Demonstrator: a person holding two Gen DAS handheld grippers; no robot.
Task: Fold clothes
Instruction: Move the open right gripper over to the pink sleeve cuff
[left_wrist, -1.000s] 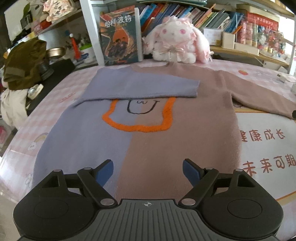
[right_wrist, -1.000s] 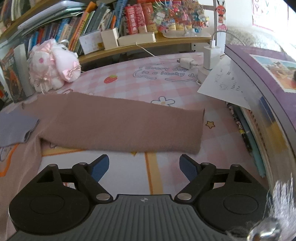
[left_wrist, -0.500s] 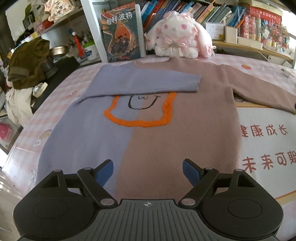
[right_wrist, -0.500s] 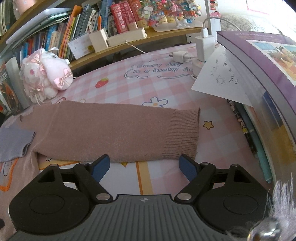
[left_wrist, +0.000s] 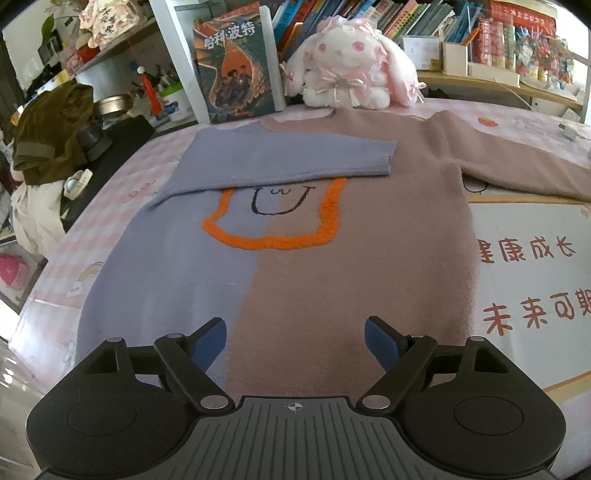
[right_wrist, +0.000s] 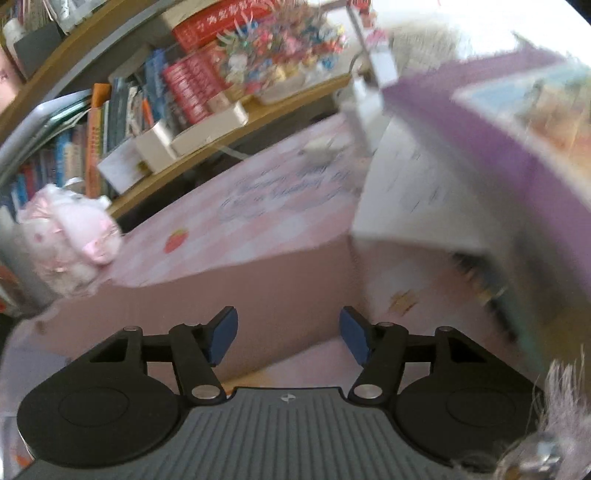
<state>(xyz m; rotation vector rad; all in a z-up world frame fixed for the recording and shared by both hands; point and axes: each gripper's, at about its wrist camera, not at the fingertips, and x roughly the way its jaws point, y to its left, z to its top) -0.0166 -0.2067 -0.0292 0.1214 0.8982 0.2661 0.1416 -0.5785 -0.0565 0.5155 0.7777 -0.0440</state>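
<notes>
Left gripper (left_wrist: 295, 341): jaws stood apart, holding nothing, low over the near hem of the sweater (left_wrist: 332, 258).
Right gripper (right_wrist: 288, 334): jaws apart and empty, just above the brown sleeve (right_wrist: 229, 295) near its cuff; that view was blurred, so whether a pad touched the wool could not be told.
Sweater: lay flat, front up, on the pink cloth (left_wrist: 524, 229) — collar at the far end, against the plush rabbit (left_wrist: 347, 70).
Blue sleeve (left_wrist: 280, 158): already folded across the sweater's chest, above the orange outline.
Brown sleeve: stretched out sideways from the sweater, unfolded.
Step in hand: judged to be the second sleeve fold.
Next move: likely called for closing on the cuff and carrying it across the sweater's chest — keeping it flat.
</notes>
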